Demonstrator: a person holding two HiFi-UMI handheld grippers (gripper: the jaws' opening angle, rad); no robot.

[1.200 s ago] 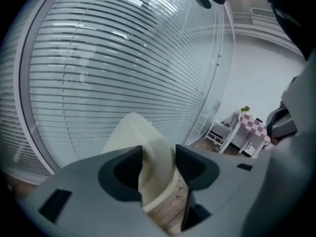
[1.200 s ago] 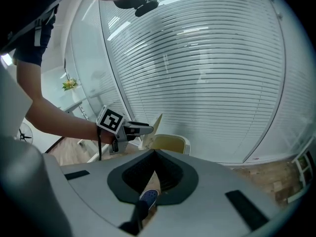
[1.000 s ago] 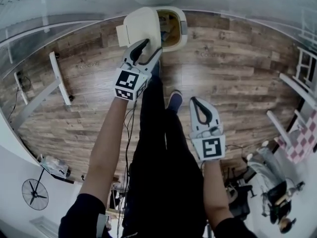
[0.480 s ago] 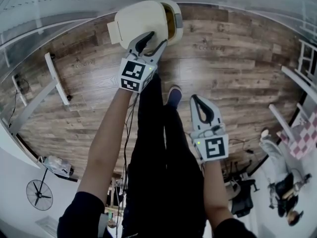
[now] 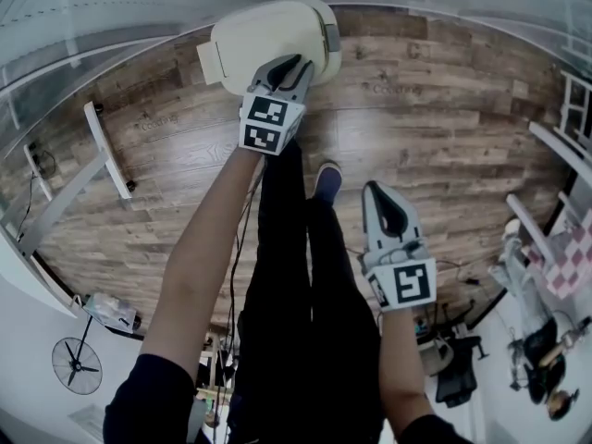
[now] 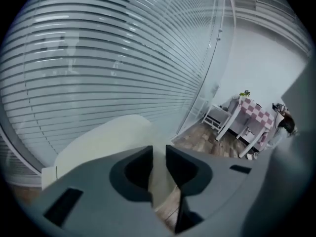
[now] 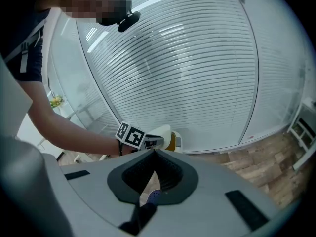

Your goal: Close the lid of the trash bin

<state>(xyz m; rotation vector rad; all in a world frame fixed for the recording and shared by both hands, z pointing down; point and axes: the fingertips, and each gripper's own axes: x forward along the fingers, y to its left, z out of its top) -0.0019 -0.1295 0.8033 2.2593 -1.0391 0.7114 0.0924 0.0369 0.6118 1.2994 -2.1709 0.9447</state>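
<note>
The trash bin (image 5: 331,40) stands on the wood floor at the top of the head view, its cream lid (image 5: 259,35) lying almost flat over the opening. My left gripper (image 5: 294,63) rests at the lid's near edge. Its jaws are closing and stand a narrow gap apart; nothing is gripped between them. In the left gripper view the lid (image 6: 108,139) lies just beyond that gripper (image 6: 159,149). My right gripper (image 5: 374,189) hangs lower right over the floor, shut and empty. The right gripper view looks past its own tips (image 7: 154,152) at the bin (image 7: 169,136).
A glass wall with blinds (image 6: 123,58) runs right behind the bin. White frame legs (image 5: 106,146) lie at the left, a fan (image 5: 65,363) at lower left, a checkered table (image 5: 569,252) at the right. The person's legs and shoe (image 5: 324,181) stand between the grippers.
The lid has swung down from upright until it nearly covers the opening. My left gripper went down with it and its jaws narrowed. The right gripper has scarcely moved.
</note>
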